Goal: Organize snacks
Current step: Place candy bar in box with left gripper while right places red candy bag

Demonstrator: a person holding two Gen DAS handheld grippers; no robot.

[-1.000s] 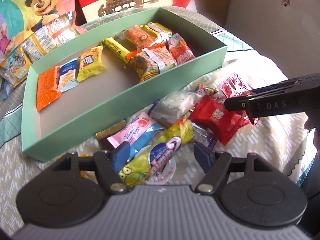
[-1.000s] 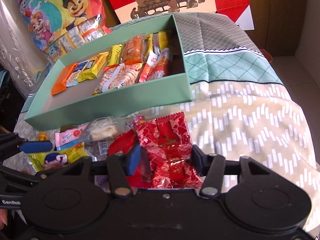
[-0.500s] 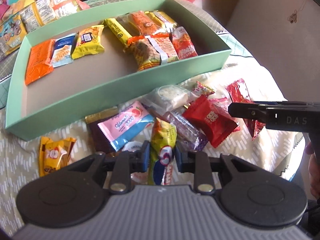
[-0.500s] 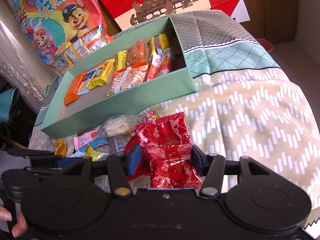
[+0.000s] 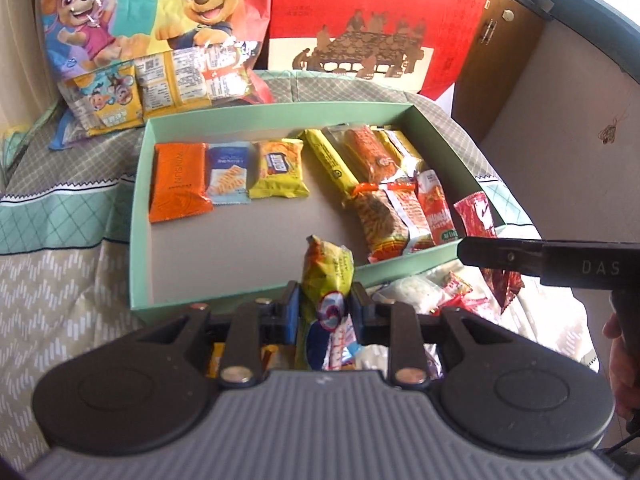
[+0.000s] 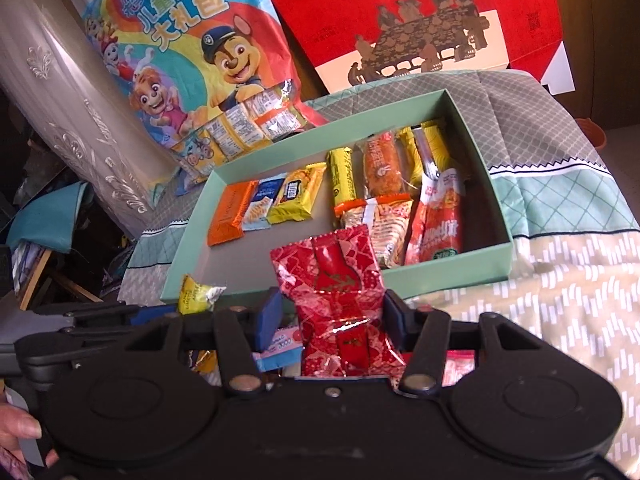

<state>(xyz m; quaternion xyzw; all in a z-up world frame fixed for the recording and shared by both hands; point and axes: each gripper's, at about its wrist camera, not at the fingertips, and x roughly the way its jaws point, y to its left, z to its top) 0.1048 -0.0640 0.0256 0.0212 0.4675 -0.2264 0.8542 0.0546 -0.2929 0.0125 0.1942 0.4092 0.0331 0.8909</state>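
My left gripper (image 5: 325,307) is shut on a yellow snack packet (image 5: 326,276), which stands up between the pads just in front of the near wall of the mint-green box (image 5: 140,216). My right gripper (image 6: 332,314) is shut on a red patterned packet (image 6: 334,276), lifted before the same box (image 6: 460,276). In the left wrist view the right gripper (image 5: 496,258) comes in from the right with the red packet (image 5: 476,212) hanging from it. Inside the box lie several wrapped snacks: an orange packet (image 5: 178,180), a blue one (image 5: 228,176), a yellow one (image 5: 280,168) and long bars (image 5: 384,184).
Loose snacks (image 5: 416,292) lie on the patterned cloth (image 6: 560,304) in front of the box. A cartoon snack bag (image 6: 192,64) and a red gift box (image 6: 420,20) stand behind it. A hand (image 6: 20,432) holds the left gripper's handle at the lower left.
My left gripper closed on the yellow packet and lifted it from the pile toward the box. My right gripper rose with the red packet in its grip.
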